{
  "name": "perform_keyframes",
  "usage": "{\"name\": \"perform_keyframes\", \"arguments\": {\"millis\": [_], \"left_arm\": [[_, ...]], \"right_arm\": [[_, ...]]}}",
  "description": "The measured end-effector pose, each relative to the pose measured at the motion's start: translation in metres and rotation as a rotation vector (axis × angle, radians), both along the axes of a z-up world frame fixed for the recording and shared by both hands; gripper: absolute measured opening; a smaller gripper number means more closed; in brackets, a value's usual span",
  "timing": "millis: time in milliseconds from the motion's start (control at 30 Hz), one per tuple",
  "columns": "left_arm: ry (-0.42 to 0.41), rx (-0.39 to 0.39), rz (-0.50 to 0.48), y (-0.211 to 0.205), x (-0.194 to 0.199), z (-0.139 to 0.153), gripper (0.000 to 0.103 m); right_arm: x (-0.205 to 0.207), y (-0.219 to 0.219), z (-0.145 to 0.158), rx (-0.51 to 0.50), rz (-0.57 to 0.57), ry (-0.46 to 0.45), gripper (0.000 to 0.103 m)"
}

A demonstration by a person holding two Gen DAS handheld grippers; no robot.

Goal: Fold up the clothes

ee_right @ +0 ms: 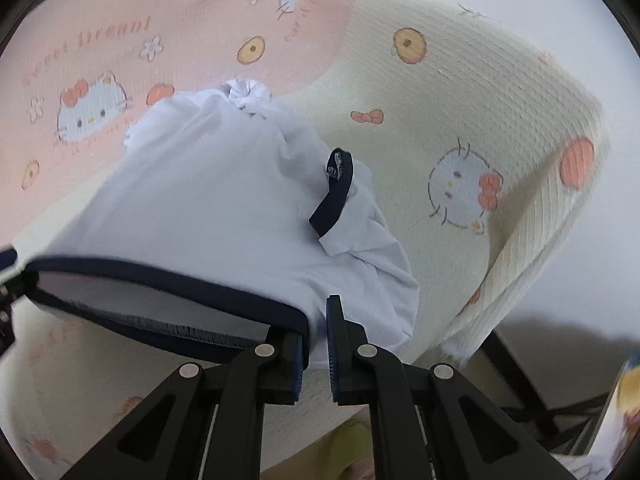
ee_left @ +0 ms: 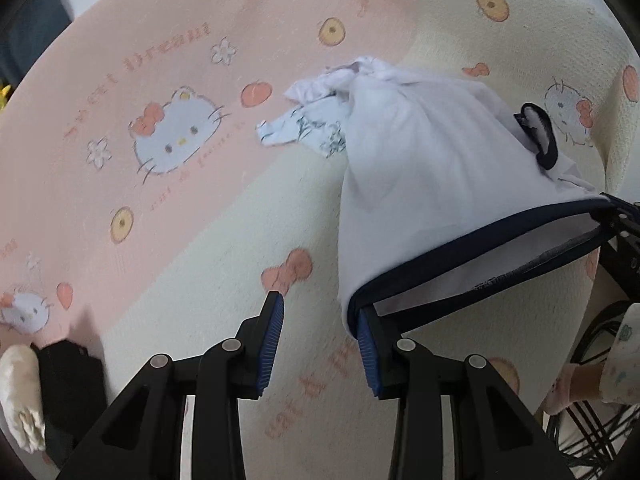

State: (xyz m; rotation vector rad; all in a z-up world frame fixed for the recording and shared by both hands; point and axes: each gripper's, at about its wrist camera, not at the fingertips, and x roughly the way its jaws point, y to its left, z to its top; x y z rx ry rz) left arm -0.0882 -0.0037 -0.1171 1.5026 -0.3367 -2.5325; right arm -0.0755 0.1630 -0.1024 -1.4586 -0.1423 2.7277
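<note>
A white garment with navy trim hangs stretched between both grippers above the bed. Its navy hem runs from one gripper to the other. In the left wrist view my left gripper has a plain gap between its pads; the hem's corner is only draped over the tip of the right finger. My right gripper is shut on the hem's other corner, with white cloth pinched between the pads; it also shows at the right edge. A navy-cuffed sleeve dangles from the garment.
A pink and cream cat-print blanket covers the bed. A white floral cloth lies crumpled beyond the garment. A black item with pale cloth sits near left. The bed's edge drops off at right. A patterned sleeve shows.
</note>
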Motion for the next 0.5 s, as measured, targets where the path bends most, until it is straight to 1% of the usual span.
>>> {"name": "perform_keyframes", "arguments": {"millis": [133, 200, 333, 367, 400, 500], "left_arm": [[-0.022, -0.041, 0.022, 0.005, 0.008, -0.003, 0.033], [-0.037, -0.047, 0.022, 0.007, 0.011, -0.004, 0.033], [0.013, 0.06, 0.032, 0.007, 0.018, 0.011, 0.033], [0.028, 0.105, 0.035, 0.004, 0.02, 0.017, 0.033], [0.038, 0.133, 0.035, 0.003, 0.022, 0.023, 0.033], [0.059, 0.138, 0.005, 0.005, 0.028, 0.035, 0.033]], "right_arm": [[0.007, -0.005, 0.006, -0.016, 0.017, 0.003, 0.006], [0.008, -0.004, 0.006, -0.042, 0.022, -0.017, 0.006], [0.009, 0.006, 0.009, -0.072, 0.03, -0.02, 0.006], [0.01, 0.009, 0.01, -0.081, 0.032, -0.016, 0.006], [0.011, 0.013, 0.013, -0.095, 0.032, -0.003, 0.006], [0.014, 0.022, 0.019, -0.141, 0.03, 0.007, 0.007]]}}
